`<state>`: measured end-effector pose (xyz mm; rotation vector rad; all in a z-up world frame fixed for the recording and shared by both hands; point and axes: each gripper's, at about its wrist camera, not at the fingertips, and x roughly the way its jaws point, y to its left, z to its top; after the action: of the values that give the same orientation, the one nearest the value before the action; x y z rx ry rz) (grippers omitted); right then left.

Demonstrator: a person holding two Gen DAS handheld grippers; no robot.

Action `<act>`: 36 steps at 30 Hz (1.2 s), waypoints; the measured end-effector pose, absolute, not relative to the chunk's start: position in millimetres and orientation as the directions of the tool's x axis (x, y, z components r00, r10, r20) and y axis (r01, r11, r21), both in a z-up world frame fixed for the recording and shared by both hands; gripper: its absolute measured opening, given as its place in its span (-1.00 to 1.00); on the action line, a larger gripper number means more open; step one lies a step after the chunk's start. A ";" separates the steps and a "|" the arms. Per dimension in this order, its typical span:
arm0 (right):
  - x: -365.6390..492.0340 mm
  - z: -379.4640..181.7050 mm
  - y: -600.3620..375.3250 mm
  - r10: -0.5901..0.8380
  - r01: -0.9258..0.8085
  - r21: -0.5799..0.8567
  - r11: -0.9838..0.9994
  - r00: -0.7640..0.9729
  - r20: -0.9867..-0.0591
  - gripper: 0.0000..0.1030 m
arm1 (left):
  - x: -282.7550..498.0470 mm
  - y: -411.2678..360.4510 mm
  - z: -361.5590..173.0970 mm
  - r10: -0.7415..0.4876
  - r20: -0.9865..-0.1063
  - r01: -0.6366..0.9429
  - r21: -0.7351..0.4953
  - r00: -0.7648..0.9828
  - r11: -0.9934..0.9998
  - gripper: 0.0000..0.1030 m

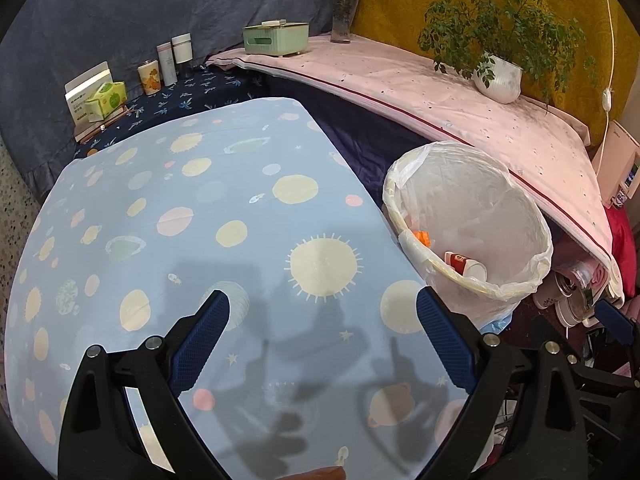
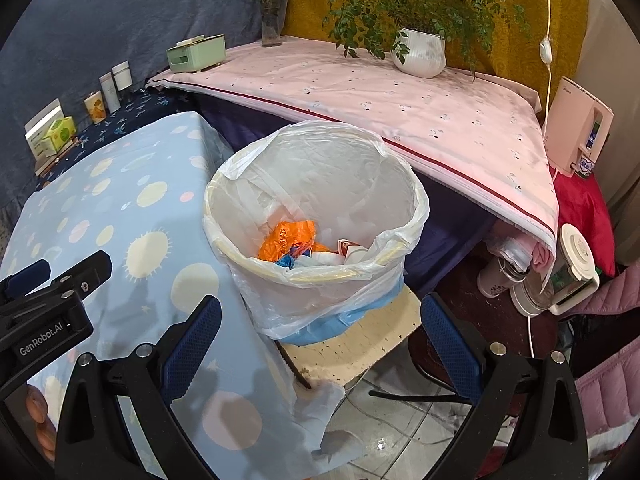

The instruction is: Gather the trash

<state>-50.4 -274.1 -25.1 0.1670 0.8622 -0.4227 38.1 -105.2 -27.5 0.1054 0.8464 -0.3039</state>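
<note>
A white bin lined with a clear plastic bag [image 2: 320, 280] stands on a stool beside the table; it also shows in the left wrist view [image 1: 516, 280]. Inside lie an orange wrapper [image 2: 286, 238], blue scraps and a red-and-white paper cup [image 1: 466, 264]. My left gripper [image 1: 324, 312] is open and empty above the blue planet-print tablecloth [image 1: 180, 220]. My right gripper [image 2: 320, 316] is open and empty, in front of the bin and below its rim. The left gripper's body [image 2: 52, 292] shows at the left of the right wrist view.
A pink-covered shelf [image 2: 360, 92] runs behind the bin with a potted plant [image 2: 420, 56], a flower vase [image 2: 272, 28] and a green tissue box [image 2: 196, 54]. Cups and a tissue pack [image 1: 106, 100] stand at the far left. Kettles and jars [image 2: 540, 280] crowd the floor at right.
</note>
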 end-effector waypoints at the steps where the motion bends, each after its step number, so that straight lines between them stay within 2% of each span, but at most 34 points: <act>1: -50.7 -25.1 -274.0 -0.294 0.426 -0.028 0.904 0.574 -0.764 0.87 | 38.1 -105.1 -27.6 -0.223 -0.751 0.306 -0.029 0.622 0.952 0.75; 36: -55.6 -22.5 -286.5 -0.305 0.440 -0.028 0.898 0.573 -0.761 0.87 | 32.4 -130.6 -28.8 -0.224 -0.756 0.351 0.008 0.615 0.936 0.75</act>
<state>-55.6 -286.5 -22.5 0.1715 0.8555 -0.4388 32.4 -130.6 -28.8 0.1606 0.8462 -0.3330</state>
